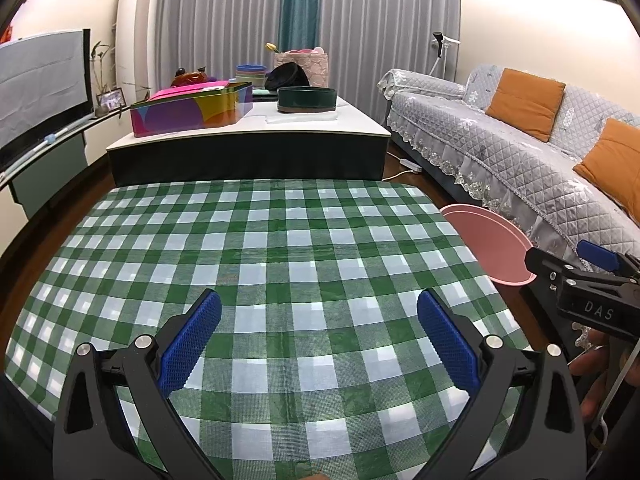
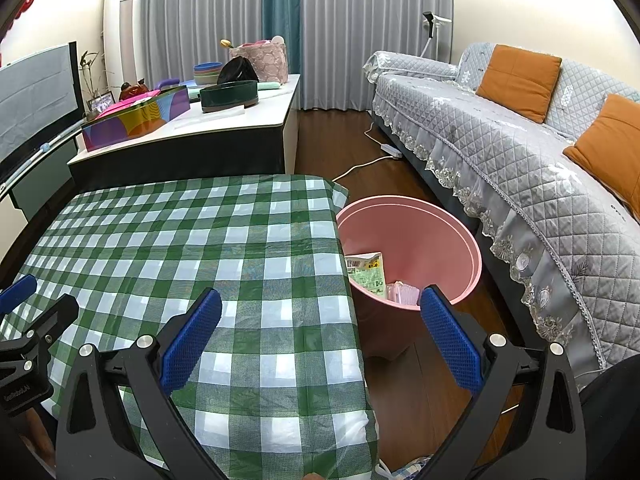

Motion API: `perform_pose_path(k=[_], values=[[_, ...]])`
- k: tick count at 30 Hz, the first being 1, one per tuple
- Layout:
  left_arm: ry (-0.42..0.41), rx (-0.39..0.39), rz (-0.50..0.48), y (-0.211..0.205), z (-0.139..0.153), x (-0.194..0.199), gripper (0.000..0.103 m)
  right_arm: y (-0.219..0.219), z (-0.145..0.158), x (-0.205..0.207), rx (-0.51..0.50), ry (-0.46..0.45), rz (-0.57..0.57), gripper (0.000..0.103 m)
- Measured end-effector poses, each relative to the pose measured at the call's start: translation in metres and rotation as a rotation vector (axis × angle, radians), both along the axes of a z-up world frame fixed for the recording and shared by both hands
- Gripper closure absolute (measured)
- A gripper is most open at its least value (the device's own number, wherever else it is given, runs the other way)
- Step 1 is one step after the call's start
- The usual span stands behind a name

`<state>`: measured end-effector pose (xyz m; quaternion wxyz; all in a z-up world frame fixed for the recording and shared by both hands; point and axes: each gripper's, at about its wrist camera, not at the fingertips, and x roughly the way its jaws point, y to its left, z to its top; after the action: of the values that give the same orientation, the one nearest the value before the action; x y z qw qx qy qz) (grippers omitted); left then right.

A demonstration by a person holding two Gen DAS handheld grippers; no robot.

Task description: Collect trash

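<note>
Beside the tabletop [image 2: 200, 248], on the floor, the pink bin [image 2: 440, 216] already holds a printed wrapper [image 2: 366, 272] and a pinkish scrap [image 2: 402, 292]. The checked cloth shows no trash left, so collecting looks finished. The left claw [image 1: 318, 344] and right claw [image 2: 320, 344] both hang wide apart, holding nothing.

Left gripper [image 1: 319, 334]: 2 black plastic arms, each ending in a long blue pad [image 1: 192, 342] with a fine dotted grip texture. Round silver screws sit at the arm joints. Right gripper [image 2: 320, 334]: the same build, black arms, blue textured pads [image 2: 450, 342], silver screws. Seen from the left wrist camera, its black body carries white letters "DAS". Bare fingers [image 1: 592, 364] and a thin white cable [image 1: 618, 384] show beneath it.
</note>
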<state>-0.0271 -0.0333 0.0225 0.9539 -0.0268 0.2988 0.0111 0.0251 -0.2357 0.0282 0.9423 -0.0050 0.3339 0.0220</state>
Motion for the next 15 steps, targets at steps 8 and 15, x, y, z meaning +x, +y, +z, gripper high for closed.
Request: perform_pose_path(k=[8,15], values=[[-0.016,0.001,-0.015,-0.0008,0.0013,-0.0019,0.008,-0.0034,-0.0036,-0.0013,0.002,0.000,-0.001,0.005],[-0.007,0.004,-0.009,-0.0013,0.0007,-0.0002,0.008,-0.0047,-0.0048,-0.0022,0.007,0.002,-0.001,0.005]])
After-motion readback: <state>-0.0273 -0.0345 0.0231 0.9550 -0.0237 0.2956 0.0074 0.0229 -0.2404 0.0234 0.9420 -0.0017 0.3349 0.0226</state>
